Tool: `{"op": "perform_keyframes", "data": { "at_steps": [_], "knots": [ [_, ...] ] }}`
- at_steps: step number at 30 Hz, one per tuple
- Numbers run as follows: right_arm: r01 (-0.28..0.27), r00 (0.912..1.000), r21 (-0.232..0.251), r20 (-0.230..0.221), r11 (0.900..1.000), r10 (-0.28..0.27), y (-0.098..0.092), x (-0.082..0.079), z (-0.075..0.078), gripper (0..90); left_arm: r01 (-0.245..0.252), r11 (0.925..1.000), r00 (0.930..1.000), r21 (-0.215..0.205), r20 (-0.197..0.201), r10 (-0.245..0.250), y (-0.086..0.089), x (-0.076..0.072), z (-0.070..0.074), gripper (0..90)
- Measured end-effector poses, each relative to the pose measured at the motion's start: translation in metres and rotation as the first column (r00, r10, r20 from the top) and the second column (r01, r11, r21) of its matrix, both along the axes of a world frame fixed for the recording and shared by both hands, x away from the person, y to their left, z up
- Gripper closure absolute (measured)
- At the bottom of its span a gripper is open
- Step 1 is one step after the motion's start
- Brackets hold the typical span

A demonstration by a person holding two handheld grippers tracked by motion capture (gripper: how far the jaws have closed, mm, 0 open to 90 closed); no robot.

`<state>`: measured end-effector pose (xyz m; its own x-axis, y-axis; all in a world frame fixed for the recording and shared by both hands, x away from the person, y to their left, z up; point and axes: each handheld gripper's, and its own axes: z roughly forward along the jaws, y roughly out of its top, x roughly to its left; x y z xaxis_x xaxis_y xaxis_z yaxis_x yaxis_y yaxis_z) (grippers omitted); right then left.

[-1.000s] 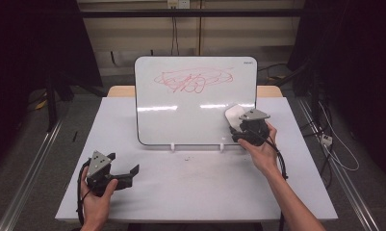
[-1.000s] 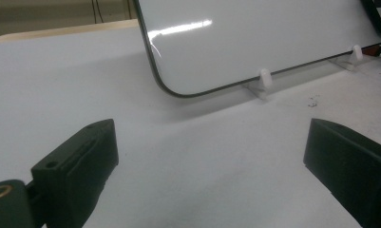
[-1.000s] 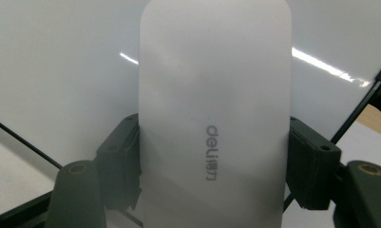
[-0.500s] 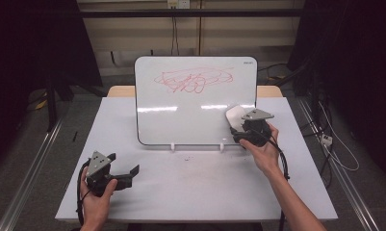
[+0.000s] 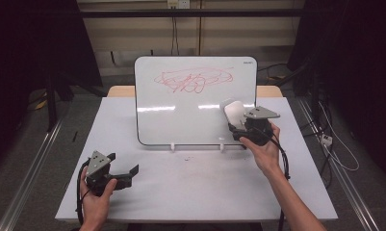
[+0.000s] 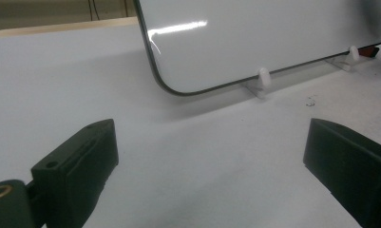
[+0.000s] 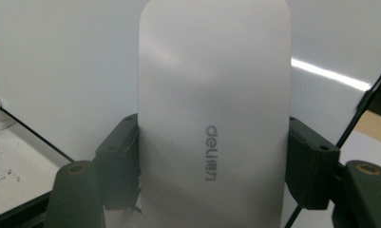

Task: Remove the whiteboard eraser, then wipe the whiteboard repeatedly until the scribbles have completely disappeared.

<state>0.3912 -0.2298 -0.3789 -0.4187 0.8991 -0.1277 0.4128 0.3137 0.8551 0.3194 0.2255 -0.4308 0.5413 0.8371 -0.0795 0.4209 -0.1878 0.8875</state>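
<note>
A whiteboard (image 5: 181,110) stands upright on small white feet at the middle of the table, with a red scribble (image 5: 193,81) near its top. My right gripper (image 5: 235,120) is shut on a white board eraser (image 5: 233,111), held against the board's lower right part. In the right gripper view the eraser (image 7: 214,118) stands between both black jaws, with the board (image 7: 60,57) behind it. My left gripper (image 5: 125,169) rests open near the table's front left. In the left gripper view its jaws stand wide apart over bare table, facing the board's lower corner (image 6: 169,85).
The white table (image 5: 195,187) has faint smudges in front of the board. A wooden surface (image 5: 121,90) shows behind it. Cables (image 5: 335,149) lie on the floor at the right, and metal rails (image 5: 32,168) run along the floor at the left.
The right gripper with the eraser has shifted slightly up along the board. The left gripper has stayed where it was.
</note>
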Motion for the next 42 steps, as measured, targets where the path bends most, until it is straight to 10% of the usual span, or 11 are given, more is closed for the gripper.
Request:
{"op": "perform_keyframes", "data": {
  "at_steps": [42],
  "knots": [
    [0.082, 0.9820, -0.005, 0.171, 0.997, -0.080, -0.003, 0.037, 0.062, 31.1, 0.009, 1.0000, 0.9999, 0.001, -0.014, -0.009, 0.001, 0.008, -0.002, 4.2]
  ]
}}
